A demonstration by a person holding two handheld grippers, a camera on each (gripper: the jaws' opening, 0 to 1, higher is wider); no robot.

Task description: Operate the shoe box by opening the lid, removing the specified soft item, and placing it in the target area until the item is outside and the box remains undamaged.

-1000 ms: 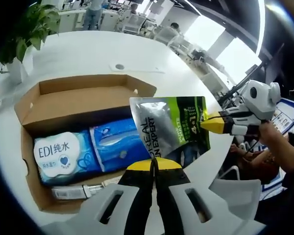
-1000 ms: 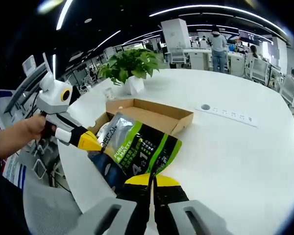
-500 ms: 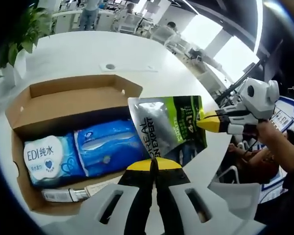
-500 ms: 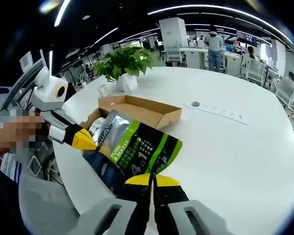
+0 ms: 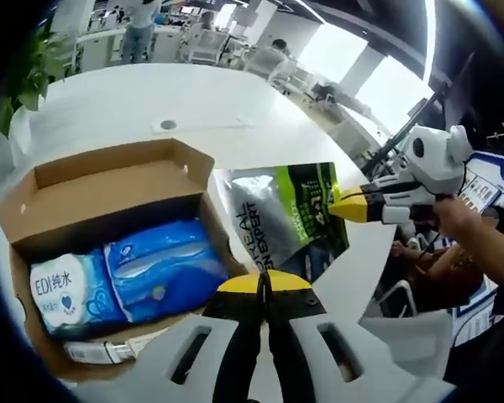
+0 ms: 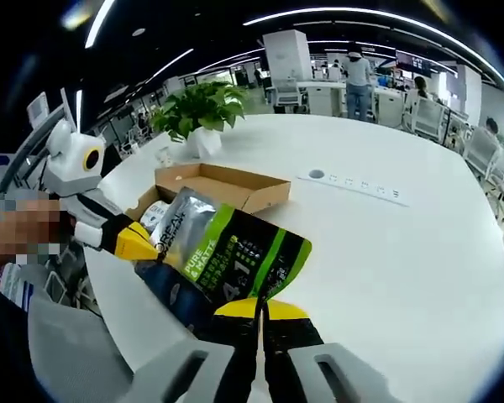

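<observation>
Both grippers pinch the green-and-silver pouch (image 5: 286, 214) clear of the open shoe box (image 5: 109, 180), which sits at its nine o'clock; the left gripper (image 5: 265, 281) has its jaws closed on one edge; the right gripper (image 6: 257, 308) has its jaws closed on the opposite edge; blue wipe packs (image 5: 118, 281) lie inside the box on the white table (image 6: 386, 243).

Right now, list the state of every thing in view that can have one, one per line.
shoe box: open, lid folded back, resting on the table.
L'Oreal pouch: lifted out of the box, pinched by both grippers.
wipes pack: lying inside the box.
blue pack: lying inside the box beside the wipes.
left gripper: shut on the pouch's edge.
right gripper: shut on the pouch's opposite edge.
</observation>
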